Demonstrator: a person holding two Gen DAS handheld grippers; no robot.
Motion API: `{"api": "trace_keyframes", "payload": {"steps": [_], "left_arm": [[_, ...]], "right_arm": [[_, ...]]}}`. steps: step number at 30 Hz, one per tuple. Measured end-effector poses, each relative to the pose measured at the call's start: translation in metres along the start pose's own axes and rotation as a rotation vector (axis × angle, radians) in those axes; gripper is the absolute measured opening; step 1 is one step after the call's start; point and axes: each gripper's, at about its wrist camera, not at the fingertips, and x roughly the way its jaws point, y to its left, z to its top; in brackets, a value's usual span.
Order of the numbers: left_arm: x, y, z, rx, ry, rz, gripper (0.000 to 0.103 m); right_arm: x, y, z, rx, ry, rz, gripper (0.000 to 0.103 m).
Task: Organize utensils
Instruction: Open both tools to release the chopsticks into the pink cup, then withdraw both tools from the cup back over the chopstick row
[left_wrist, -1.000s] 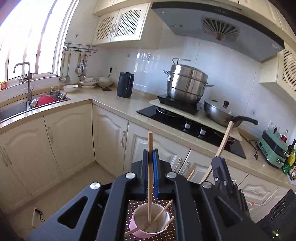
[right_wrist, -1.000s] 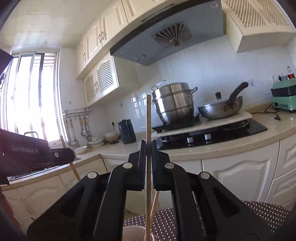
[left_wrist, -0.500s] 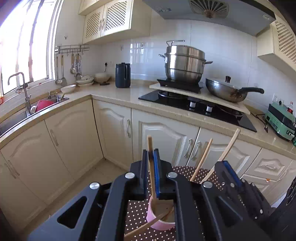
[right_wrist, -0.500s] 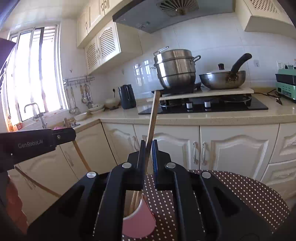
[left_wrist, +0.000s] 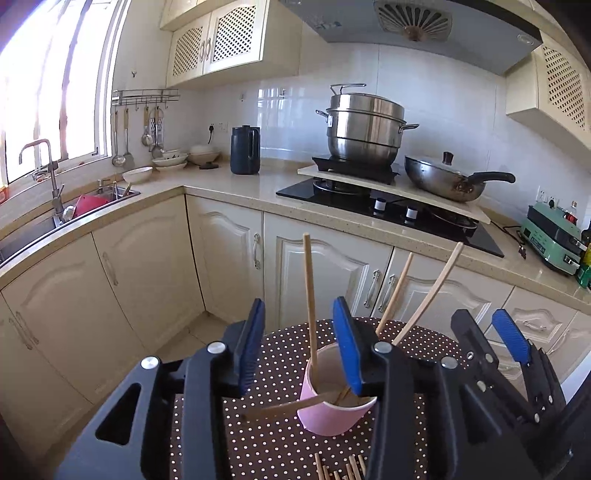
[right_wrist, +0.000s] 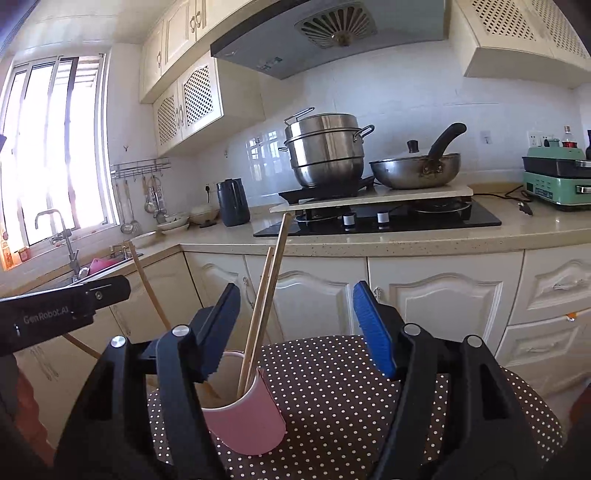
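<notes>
Pink cup (left_wrist: 334, 400) on the dotted tabletop (left_wrist: 280, 435) holds several chopsticks (left_wrist: 309, 295); more lie loose at its near edge. Both grippers, left (left_wrist: 299, 347) and right (right_wrist: 295, 328), have jaws spread, empty. Next pinch should take one loose stick mid-length.

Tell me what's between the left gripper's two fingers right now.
In the left wrist view, one chopstick stands free between the open left gripper's fingers, its lower end inside the pink cup.
</notes>
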Motion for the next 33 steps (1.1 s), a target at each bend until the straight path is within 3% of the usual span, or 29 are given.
{"api": "trace_keyframes", "payload": {"steps": [7, 10, 15, 18, 33], "left_arm": [[-0.023, 0.007, -0.011, -0.018, -0.009, -0.013, 0.043], [-0.038, 0.01, -0.019, -0.013, -0.044, -0.009, 0.05], [-0.058, 0.009, -0.033, 0.018, -0.079, 0.015, 0.052], [-0.064, 0.007, -0.042, 0.029, -0.055, -0.035, 0.052], [-0.042, -0.002, -0.111, 0.099, 0.131, -0.044, 0.052]], "right_arm": [[-0.023, -0.006, 0.003, -0.001, -0.006, -0.005, 0.065], [-0.039, -0.01, 0.002, -0.014, -0.014, -0.036, 0.069], [-0.06, -0.017, -0.005, -0.022, 0.001, -0.049, 0.071], [-0.071, -0.022, -0.011, -0.026, 0.019, -0.046, 0.073], [-0.064, -0.042, -0.076, -0.06, 0.255, -0.074, 0.082]]}}
